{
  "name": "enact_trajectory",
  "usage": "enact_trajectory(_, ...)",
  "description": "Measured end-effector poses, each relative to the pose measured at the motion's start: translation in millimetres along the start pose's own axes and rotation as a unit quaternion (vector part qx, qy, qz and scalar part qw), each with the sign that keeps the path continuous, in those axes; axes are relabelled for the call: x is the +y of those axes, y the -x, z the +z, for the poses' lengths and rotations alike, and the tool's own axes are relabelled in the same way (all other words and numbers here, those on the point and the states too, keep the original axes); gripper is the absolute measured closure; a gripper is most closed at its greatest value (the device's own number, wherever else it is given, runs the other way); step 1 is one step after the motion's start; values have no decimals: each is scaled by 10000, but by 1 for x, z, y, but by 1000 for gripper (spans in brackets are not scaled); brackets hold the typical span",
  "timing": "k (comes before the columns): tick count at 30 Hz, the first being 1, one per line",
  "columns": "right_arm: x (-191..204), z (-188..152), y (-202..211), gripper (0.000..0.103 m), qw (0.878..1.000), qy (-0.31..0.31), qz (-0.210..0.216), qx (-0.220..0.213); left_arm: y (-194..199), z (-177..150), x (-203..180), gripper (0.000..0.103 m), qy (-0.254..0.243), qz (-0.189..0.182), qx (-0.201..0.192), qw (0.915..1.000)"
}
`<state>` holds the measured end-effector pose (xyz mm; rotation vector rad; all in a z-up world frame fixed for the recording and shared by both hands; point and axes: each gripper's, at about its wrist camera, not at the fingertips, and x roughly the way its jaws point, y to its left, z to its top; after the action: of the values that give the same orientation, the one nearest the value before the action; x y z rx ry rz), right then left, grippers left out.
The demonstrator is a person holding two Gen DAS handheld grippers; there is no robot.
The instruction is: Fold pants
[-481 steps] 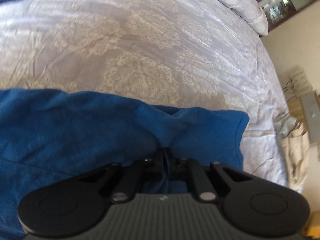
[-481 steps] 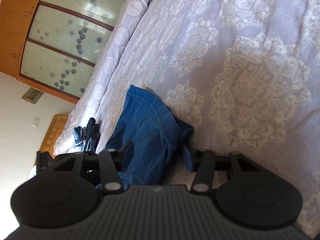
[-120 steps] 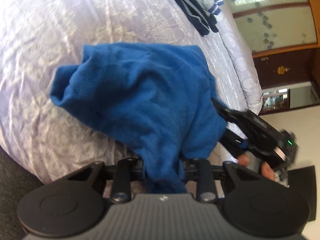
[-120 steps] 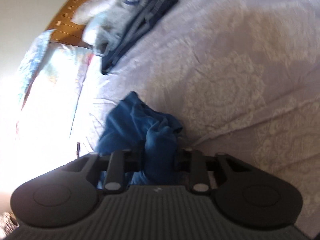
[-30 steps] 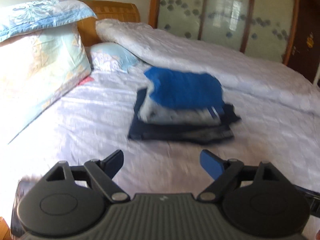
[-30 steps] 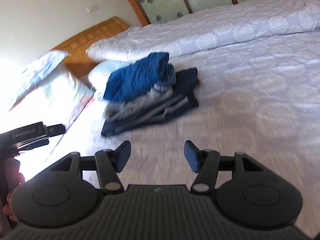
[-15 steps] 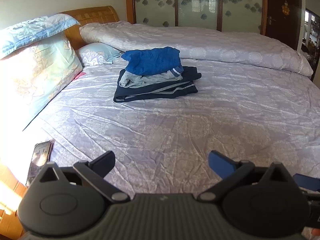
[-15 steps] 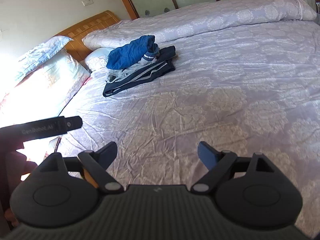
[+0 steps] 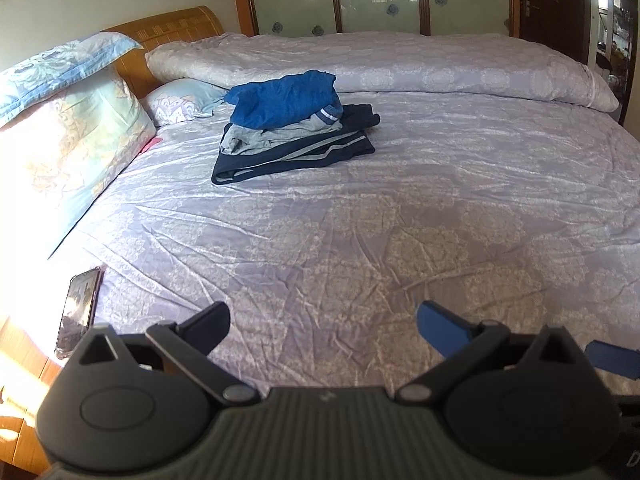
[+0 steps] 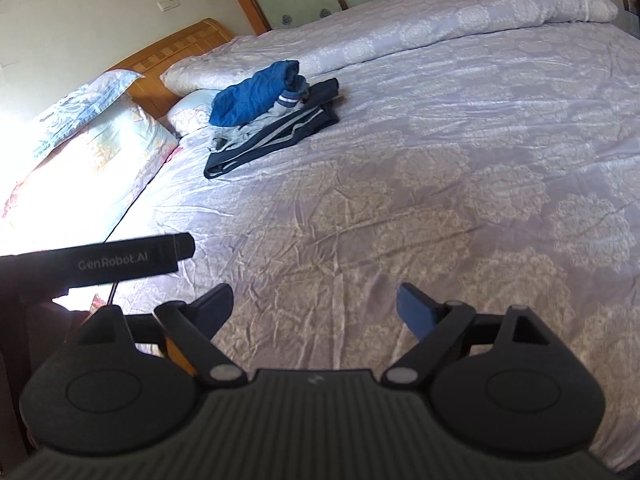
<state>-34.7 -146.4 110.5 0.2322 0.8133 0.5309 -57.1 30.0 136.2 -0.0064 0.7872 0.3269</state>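
The blue pants (image 9: 286, 98) lie folded on top of a stack of grey and navy clothes (image 9: 296, 148) at the far side of the bed, near the pillows. The right wrist view has the same blue pants (image 10: 252, 98) at its upper left. My left gripper (image 9: 322, 320) hangs over the near part of the bedspread, open, with nothing between its fingers. My right gripper (image 10: 316, 300) is open and empty too, far from the stack. The left gripper's body (image 10: 120, 260) crosses the left side of the right wrist view.
A lilac patterned bedspread (image 9: 400, 220) covers the bed. Pillows (image 9: 60, 140) lean on the wooden headboard (image 9: 176, 36) at the left. A phone (image 9: 78, 312) lies at the bed's near left edge. A rolled duvet (image 9: 400, 64) runs along the far side.
Both grippers have drawn back from the clothes stack, which now looks smaller and farther off. Their jaws stand wider than a second ago. The blue pants stay on the stack.
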Motion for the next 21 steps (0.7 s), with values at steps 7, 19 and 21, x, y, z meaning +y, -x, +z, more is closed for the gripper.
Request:
enact_trajectory(7,-3,1,1,8,9998,-39,-113,-135,-3,-1,3,0,77,192,-44,9998)
enact_trajectory(19,7,2,4,7,9989,329,-139,-319,-5,-3,3,0,41,401,-205,9990)
enact_trajectory(21,7,2,3,7,9989,332,-120,-309,-6,-3,3,0,32,379,-196,9991)
